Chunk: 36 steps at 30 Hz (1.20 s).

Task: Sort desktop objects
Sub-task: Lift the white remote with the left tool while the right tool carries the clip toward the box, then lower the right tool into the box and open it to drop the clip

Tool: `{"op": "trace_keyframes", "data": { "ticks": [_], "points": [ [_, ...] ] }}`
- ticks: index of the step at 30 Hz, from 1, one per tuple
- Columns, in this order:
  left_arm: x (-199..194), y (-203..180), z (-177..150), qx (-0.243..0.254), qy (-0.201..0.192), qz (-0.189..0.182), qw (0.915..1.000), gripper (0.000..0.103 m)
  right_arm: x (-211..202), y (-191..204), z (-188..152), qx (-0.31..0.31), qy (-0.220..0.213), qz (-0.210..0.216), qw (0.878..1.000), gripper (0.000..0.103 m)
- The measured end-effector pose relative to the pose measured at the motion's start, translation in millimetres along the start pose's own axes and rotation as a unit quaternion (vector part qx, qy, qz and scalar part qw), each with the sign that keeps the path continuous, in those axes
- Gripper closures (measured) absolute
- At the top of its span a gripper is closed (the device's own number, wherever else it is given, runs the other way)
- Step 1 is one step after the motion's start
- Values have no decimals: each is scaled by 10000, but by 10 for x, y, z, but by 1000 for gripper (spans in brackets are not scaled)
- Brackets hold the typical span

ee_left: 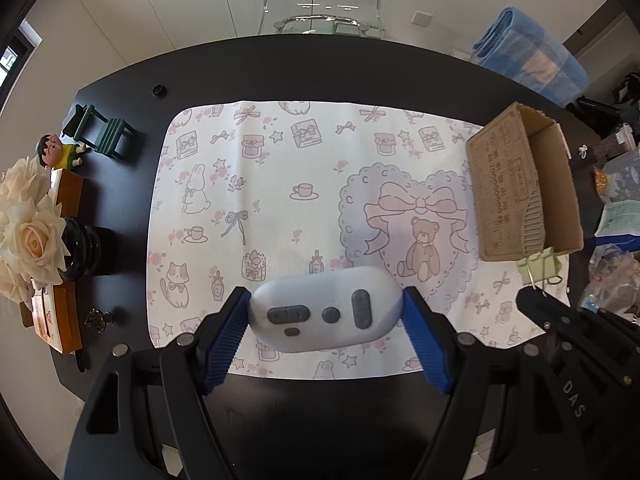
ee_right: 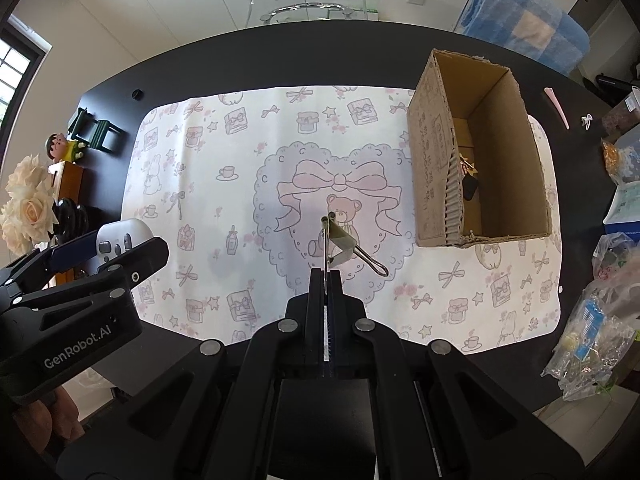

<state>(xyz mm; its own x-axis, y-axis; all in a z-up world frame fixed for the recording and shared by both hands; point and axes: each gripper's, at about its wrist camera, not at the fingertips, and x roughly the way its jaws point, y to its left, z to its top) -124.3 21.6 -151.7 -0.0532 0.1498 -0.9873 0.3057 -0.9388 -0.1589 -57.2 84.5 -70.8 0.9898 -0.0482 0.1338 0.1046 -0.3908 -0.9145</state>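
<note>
A white oval remote (ee_left: 326, 308) with grey buttons hangs above the patterned mat (ee_left: 280, 184), my left gripper (ee_left: 326, 294) shut on its two ends with the blue pads (ee_left: 228, 332). The right wrist view shows that gripper (ee_right: 108, 246) and the remote (ee_right: 120, 236) at far left. My right gripper (ee_right: 326, 276) is shut on the wire handle of a pale green binder clip (ee_right: 342, 236), held above the mat's bear print. In the left wrist view the clip (ee_left: 538, 268) shows beside the open cardboard box (ee_left: 504, 184), with the right gripper (ee_left: 528, 300) below it.
The cardboard box (ee_right: 430, 152) stands at the mat's right end with small dark items (ee_right: 468, 184) inside. Cream flowers (ee_left: 28, 224), a figurine (ee_left: 56, 152), a tiny green chair (ee_left: 102, 130) and books line the left. Plastic bags (ee_right: 596, 328) crowd the right edge.
</note>
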Motion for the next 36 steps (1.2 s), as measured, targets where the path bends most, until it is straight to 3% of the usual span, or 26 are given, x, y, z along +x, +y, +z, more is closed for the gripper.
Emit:
{"op": "trace_keyframes", "data": {
  "ticks": [17, 36],
  "points": [
    [-155, -139, -143, 15, -54, 5, 10000, 29, -275, -181, -286, -36, -193, 44, 9998, 102],
    [-87, -1095, -84, 268, -89, -233, 9993, 29, -445, -1169, -427, 393, -195, -145, 9989, 102]
  ]
}}
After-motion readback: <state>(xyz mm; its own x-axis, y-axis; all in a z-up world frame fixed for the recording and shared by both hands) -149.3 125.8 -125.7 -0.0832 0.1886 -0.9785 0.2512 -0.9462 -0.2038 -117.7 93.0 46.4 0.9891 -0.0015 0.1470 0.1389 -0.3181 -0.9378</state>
